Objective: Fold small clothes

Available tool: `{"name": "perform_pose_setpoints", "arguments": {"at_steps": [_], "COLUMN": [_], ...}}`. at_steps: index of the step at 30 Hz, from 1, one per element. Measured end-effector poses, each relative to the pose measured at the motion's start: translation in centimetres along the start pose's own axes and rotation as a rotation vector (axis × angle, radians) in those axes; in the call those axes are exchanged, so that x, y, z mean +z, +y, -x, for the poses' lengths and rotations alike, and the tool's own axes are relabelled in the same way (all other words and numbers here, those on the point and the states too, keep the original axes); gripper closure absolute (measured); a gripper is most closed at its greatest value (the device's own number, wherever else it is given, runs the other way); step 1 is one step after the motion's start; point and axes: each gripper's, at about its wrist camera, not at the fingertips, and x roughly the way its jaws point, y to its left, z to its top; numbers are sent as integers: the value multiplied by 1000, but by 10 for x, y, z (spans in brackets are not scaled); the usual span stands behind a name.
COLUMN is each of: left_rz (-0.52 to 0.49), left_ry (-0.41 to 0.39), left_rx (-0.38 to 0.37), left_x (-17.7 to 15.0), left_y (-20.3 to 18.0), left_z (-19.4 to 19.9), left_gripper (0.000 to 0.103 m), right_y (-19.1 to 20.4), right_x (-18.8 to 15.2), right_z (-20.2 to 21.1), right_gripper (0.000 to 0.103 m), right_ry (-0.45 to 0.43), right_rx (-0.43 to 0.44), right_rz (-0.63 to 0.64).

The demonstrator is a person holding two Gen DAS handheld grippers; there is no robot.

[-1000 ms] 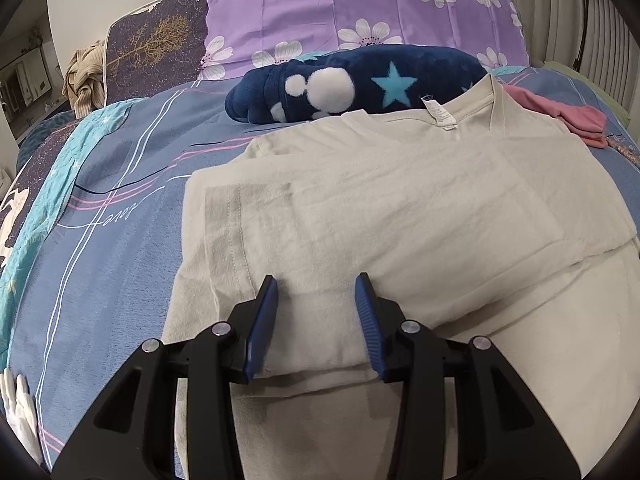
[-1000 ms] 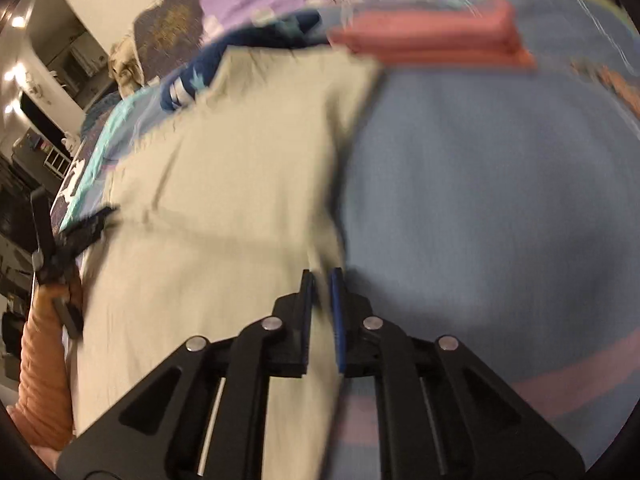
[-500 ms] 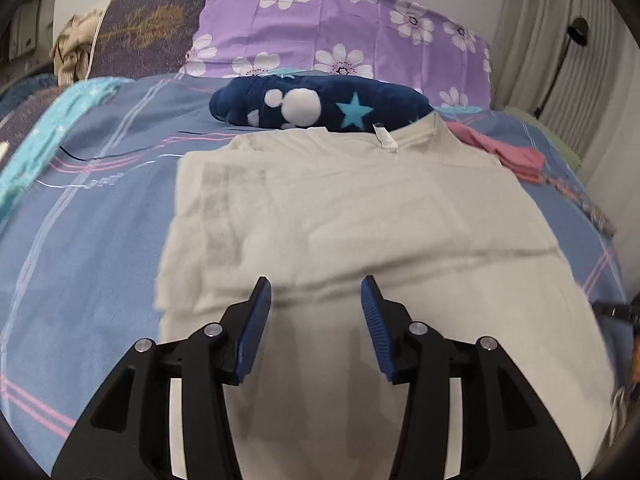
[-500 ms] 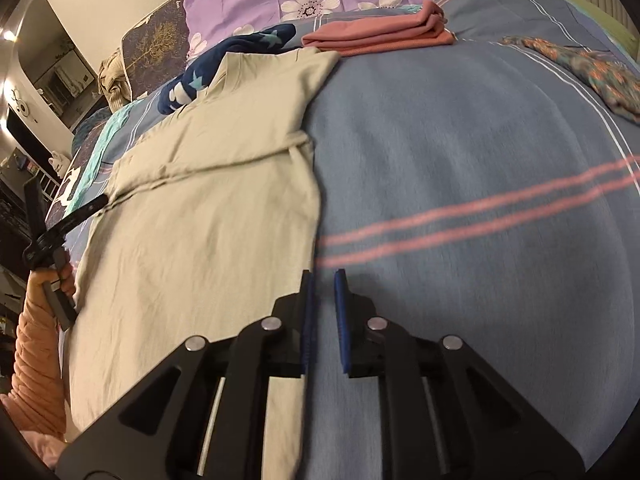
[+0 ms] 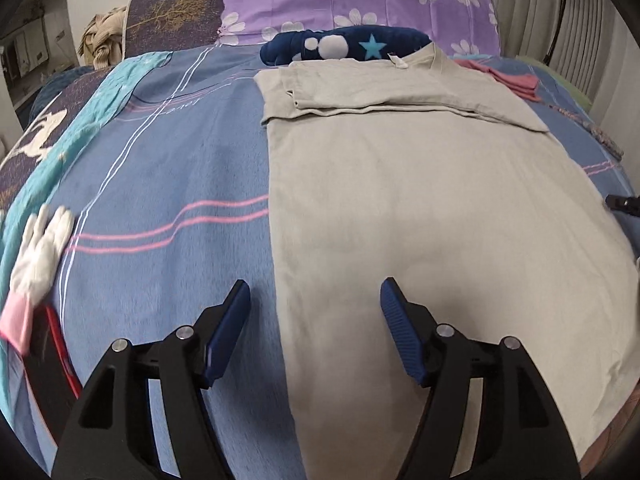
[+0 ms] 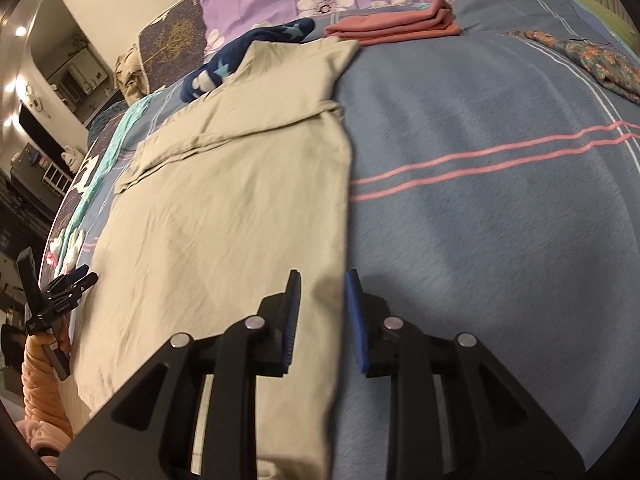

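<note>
Both tools hang spread over the beige shirt (image 5: 420, 208) on the bed (image 5: 168, 184): left tool (image 5: 314, 308), right tool (image 6: 320, 300). We should pinch each side edge near the hem evenly, then fold toward the collar.

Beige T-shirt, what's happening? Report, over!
Left gripper open, astride shirt's left edge. Right gripper open at right edge. Beige T-shirt flat, sleeves folded in. Nothing blocking.

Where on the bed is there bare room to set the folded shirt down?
Bare blanket lies right of the beige shirt, below the pink pile. A second patch lies between the shirt's left edge and the white glove. The headboard end is crowded.
</note>
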Motion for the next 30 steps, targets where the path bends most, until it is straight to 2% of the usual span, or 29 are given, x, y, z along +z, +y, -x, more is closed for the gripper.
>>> {"name": "perform_pose_setpoints", "arguments": {"at_steps": [2,7,12,14,19,21,22,23,25,27,30], "left_rz": [15,-45,-60,-50,-51,-45,-42,-42,-44,-42,-20], "left_ry": [-1,-21,-58,-67,-63,-65,-66,-68,-70,-75,-85], "left_rx": [-6,23,49,38,50,54,56,61,76,95,110], "left_x": [-4,-22,-38,-45,-54,-54,-54,-53,-52,-50,-45], "left_y": [0,-11,-18,-21,-30,-32,-32,-32,-31,-28,-19], "left_z": [5,25,44,47,47,48,50,51,53,56,63], "left_gripper": [35,35,26,26,25,25,25,24,24,24,24], "right_y": [5,10,12,14,17,19,20,21,20,15,7], "right_x": [-5,-27,-53,-61,-81,-86,-89,-90,-87,-81,-59], "right_z": [5,33,64,69,66,62,60,59,60,68,91], "right_gripper": [72,71,60,53,52,54,63,79,99,99,99], "right_ry": [-7,-45,-68,-58,7,26,31,26,3,-44,-170], "right_rx": [2,30,110,142,178,190,186,171,143,173,210], "right_rz": [19,63,135,164,229,253,268,281,280,258,222]}}
